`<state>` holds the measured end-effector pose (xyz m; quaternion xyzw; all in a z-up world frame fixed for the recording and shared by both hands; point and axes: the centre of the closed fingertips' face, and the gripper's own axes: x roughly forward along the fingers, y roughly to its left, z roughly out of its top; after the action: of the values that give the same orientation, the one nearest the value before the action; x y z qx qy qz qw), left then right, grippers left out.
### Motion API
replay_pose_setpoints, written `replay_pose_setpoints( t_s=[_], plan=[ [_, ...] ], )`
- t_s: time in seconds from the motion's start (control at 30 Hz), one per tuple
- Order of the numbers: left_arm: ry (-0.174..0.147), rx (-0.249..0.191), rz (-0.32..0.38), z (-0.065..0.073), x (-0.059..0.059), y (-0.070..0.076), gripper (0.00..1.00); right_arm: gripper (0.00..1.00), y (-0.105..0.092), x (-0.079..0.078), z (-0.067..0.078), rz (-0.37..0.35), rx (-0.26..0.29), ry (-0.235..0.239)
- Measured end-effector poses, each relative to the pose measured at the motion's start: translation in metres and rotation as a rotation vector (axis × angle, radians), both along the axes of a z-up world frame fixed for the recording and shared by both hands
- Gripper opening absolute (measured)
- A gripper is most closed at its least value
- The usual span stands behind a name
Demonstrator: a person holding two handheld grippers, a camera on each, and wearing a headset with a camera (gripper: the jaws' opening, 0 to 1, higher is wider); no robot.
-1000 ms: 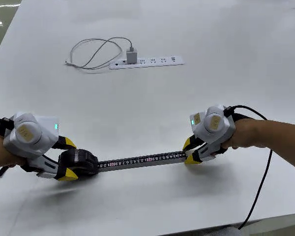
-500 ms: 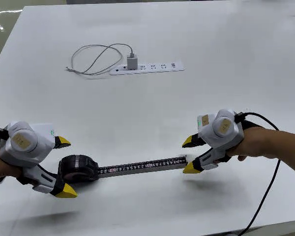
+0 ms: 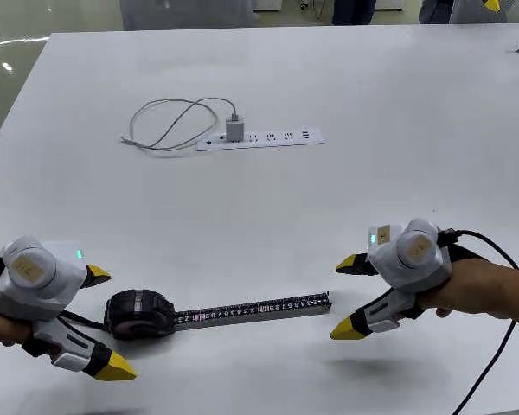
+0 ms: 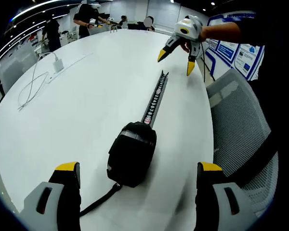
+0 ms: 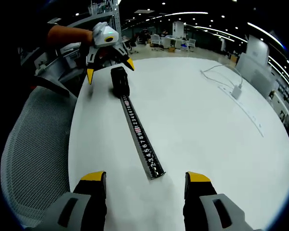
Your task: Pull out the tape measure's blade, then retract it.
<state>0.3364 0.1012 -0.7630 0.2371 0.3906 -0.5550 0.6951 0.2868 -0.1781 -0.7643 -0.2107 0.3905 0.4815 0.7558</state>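
At the near edge of the white table (image 3: 346, 104), toward its left corner, our tape measure (image 3: 138, 313) lies with its blade (image 3: 253, 309) drawn out flat on the surface, running roughly parallel to that edge. We hold the left gripper (image 3: 106, 323) with its yellow-tipped jaws spread wide. The black case sits just ahead between them, untouched, and the gripper has hold of nothing. The right gripper (image 3: 341, 296) hovers just past the blade's hooked end, its jaws likewise wide apart and empty.

We judge the placing deliberate, with one tool at each end of the tape: the left ready to steady the case, the right ready to take the hook. With the blade out and neither gripper on it, the pull looks done and the retraction not yet begun. Well apart, toward the far left of the table, a power strip (image 3: 259, 138) and its looped cable (image 3: 169, 121) lie clear of the work.
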Motion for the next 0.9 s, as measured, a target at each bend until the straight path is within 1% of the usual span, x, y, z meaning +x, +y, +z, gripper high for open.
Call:
replay_pose_setpoints(
  t_s=[0.03,0.07,0.1,0.13,0.2,0.23,0.33,0.37,0.43,0.47,0.53,0.6,0.67,0.7,0.73,0.77,0.83,0.87,0.9],
  plan=[
    [0.0,-0.005,0.034,0.0,0.001,0.001,0.99,0.64,0.0,-0.001,0.0,-0.004,0.0,-0.001],
    [0.013,-0.034,0.065,0.002,0.001,0.0,0.99,0.66,-0.001,-0.001,0.001,-0.016,0.005,-0.012],
    [0.002,-0.057,0.092,0.004,0.003,0.001,0.99,0.68,-0.001,-0.001,0.002,-0.033,0.012,-0.017],
    [-0.004,-0.062,0.111,0.005,0.004,0.003,0.99,0.71,-0.002,-0.001,0.003,-0.046,0.018,-0.018],
    [0.003,-0.066,0.135,0.004,0.002,0.007,0.99,0.74,-0.004,-0.002,0.004,-0.065,0.029,-0.024],
    [-0.001,-0.071,0.145,0.004,0.002,0.009,0.99,0.74,-0.005,-0.003,0.005,-0.075,0.031,-0.028],
    [0.016,-0.093,0.186,0.004,-0.002,0.013,0.99,0.74,-0.007,-0.003,0.011,-0.111,0.057,-0.063],
    [0.008,-0.108,0.218,0.006,0.0,0.015,0.99,0.75,-0.008,-0.003,0.013,-0.128,0.064,-0.069],
    [-0.005,-0.111,0.263,0.008,0.003,0.022,0.99,0.77,-0.011,-0.004,0.014,-0.146,0.069,-0.085],
    [-0.002,-0.118,0.27,0.01,0.002,0.023,0.99,0.78,-0.013,-0.005,0.015,-0.153,0.071,-0.089],
    [-0.011,-0.151,0.29,0.017,0.0,0.024,0.99,0.8,-0.016,-0.007,0.017,-0.18,0.081,-0.096],
    [-0.019,-0.16,0.311,0.018,-0.001,0.028,0.99,0.82,-0.022,-0.008,0.019,-0.209,0.082,-0.104],
    [-0.045,-0.168,0.324,0.019,0.0,0.031,0.99,0.83,-0.026,-0.009,0.021,-0.234,0.086,-0.116],
    [-0.056,-0.174,0.31,0.019,-0.002,0.031,0.99,0.84,-0.027,-0.011,0.022,-0.242,0.087,-0.119],
    [-0.075,-0.186,0.303,0.019,-0.003,0.031,0.99,0.85,-0.028,-0.012,0.024,-0.255,0.098,-0.126],
    [-0.093,-0.179,0.324,0.018,-0.002,0.035,0.99,0.86,-0.03,-0.012,0.024,-0.273,0.101,-0.135],
    [-0.081,-0.167,0.357,0.015,-0.002,0.039,0.99,0.87,-0.032,-0.013,0.025,-0.288,0.106,-0.144],
    [-0.085,-0.161,0.372,0.014,-0.002,0.041,0.99,0.87,-0.033,-0.014,0.025,-0.294,0.106,-0.15],
    [-0.096,-0.166,0.377,0.016,-0.002,0.041,0.99,0.87,-0.034,-0.015,0.025,-0.3,0.106,-0.153]
  ],
)
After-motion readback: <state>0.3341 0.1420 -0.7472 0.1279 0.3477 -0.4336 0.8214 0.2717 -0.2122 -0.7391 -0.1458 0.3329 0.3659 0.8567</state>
